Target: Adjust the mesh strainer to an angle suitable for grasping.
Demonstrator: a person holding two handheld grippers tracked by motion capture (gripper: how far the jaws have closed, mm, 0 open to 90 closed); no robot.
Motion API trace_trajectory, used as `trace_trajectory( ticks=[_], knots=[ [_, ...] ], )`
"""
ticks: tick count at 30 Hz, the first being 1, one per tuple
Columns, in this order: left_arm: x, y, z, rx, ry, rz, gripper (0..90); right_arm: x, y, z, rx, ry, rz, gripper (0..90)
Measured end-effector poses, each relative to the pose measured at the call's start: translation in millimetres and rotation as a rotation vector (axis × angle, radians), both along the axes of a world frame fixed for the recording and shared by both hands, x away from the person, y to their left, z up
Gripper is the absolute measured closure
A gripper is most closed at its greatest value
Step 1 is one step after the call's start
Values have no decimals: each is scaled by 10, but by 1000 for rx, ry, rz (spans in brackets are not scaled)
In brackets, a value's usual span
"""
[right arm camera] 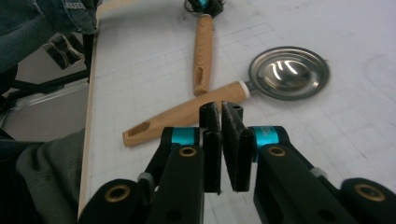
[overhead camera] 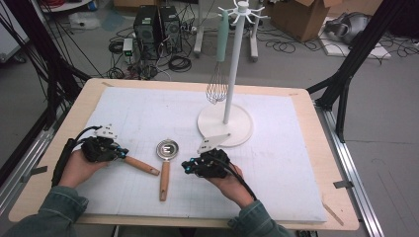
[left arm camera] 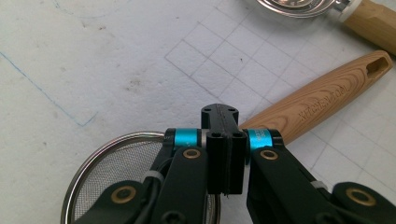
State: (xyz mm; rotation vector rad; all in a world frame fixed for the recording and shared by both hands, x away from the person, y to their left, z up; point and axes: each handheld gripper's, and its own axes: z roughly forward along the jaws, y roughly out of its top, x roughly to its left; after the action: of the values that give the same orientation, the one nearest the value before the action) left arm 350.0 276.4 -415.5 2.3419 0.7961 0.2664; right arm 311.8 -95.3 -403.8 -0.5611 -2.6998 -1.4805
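My left gripper point(overhead camera: 121, 153) rests at the mat's left, jaws shut pad to pad point(left arm camera: 220, 114). A mesh strainer point(left arm camera: 100, 175) lies beneath it, and its wooden handle point(overhead camera: 142, 166) runs out to the right point(left arm camera: 322, 98). Nothing shows between those pads. A metal scoop point(overhead camera: 167, 149) with a wooden handle point(overhead camera: 164, 180) lies at the mat's middle. Just right of it hovers my right gripper point(overhead camera: 188, 166), shut with nothing between its jaws point(right arm camera: 220, 108). Beyond those jaws lie the scoop's bowl point(right arm camera: 289, 72), its handle point(right arm camera: 187, 114) and the strainer's handle point(right arm camera: 203, 53).
A white hook stand point(overhead camera: 232, 64) on a round base point(overhead camera: 237, 133) stands behind my right hand, with a whisk point(overhead camera: 219, 74) hanging from it. The white gridded mat point(overhead camera: 296, 148) covers the wooden table point(overhead camera: 336, 207). The table's near edge point(right arm camera: 91, 116) runs left of the right gripper.
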Motion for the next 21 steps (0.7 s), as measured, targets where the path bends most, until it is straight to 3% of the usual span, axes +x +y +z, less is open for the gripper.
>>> trace_trajectory(
  ticks=[4, 13, 17, 21],
  knots=[
    [1, 6, -6, -6, -4, -1, 896, 51, 176, -64, 12, 12, 31, 893],
    [6, 10, -16, -17, -2, -1, 896, 107, 546, -155, -10, 5, 92, 893],
    [8, 15, -15, -15, -4, -2, 896, 129, 670, -221, -19, -4, 140, 893],
    [8, 16, -17, -18, -4, -2, 896, 142, 753, -278, -28, -3, 153, 893]
  ],
)
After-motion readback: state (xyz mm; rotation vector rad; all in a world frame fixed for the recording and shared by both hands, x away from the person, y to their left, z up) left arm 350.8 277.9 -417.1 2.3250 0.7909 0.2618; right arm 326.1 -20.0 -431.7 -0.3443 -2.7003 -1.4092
